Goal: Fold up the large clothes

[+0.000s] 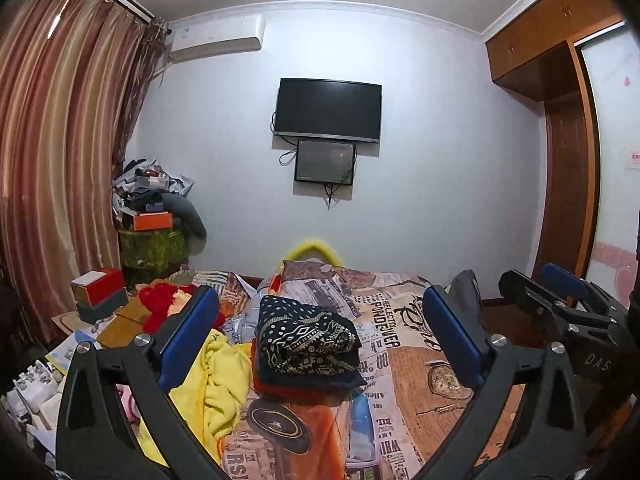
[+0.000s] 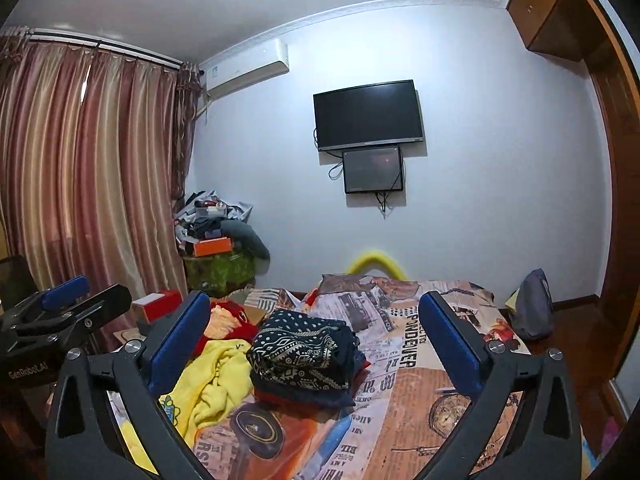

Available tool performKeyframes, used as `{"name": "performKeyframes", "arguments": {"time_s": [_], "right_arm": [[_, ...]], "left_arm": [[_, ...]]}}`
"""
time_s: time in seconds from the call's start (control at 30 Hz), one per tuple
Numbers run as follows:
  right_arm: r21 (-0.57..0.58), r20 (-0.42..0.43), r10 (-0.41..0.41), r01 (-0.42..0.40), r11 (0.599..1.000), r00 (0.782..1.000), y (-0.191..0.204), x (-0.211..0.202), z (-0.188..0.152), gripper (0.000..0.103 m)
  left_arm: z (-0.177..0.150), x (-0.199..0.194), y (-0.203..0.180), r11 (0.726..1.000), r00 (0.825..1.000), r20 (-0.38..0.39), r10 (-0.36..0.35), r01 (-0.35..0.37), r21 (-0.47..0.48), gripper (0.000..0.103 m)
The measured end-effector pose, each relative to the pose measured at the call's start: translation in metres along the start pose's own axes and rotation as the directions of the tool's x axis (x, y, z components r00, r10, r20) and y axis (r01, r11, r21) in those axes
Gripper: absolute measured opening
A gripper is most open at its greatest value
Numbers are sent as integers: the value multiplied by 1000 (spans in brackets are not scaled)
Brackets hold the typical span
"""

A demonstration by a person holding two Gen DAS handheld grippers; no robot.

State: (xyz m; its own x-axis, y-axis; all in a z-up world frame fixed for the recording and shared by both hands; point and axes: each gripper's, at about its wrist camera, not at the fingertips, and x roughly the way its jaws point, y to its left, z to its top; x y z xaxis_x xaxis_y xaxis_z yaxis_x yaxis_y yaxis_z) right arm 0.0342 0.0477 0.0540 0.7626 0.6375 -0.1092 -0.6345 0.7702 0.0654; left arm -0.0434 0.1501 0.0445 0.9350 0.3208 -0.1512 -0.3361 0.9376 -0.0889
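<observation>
- holding both spread and empty, the left gripper [image 1: 320,340] and right gripper [image 2: 316,340] hover over the bed [image 2: 432,412].
- grabbing the soft, crumpled yellow garment [image 2: 212,376] could topple the neat, patterned folded stack [image 2: 304,356] touching it.
- beyond, limp red clothes [image 1: 160,304] lie unfolded.

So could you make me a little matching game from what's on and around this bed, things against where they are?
Things:
1. patterned folded garment
2. yellow garment
3. dark screen
4. orange box

Places:
A. on the wall
B. crumpled at the stack's left
C. on the corner pile by the curtain
D. top of the folded stack, mid-bed

Pairs: 1-D, 2-B, 3-A, 4-C
</observation>
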Motion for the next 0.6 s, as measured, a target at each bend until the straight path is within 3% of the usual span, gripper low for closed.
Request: {"name": "performKeyframes", "arguments": {"time_s": [0.6], "right_arm": [[3, -30, -13, 13, 1000, 999, -2, -2, -5, 103]], "left_arm": [[-8, 14, 5, 999, 999, -41, 25, -26, -21, 102]]}}
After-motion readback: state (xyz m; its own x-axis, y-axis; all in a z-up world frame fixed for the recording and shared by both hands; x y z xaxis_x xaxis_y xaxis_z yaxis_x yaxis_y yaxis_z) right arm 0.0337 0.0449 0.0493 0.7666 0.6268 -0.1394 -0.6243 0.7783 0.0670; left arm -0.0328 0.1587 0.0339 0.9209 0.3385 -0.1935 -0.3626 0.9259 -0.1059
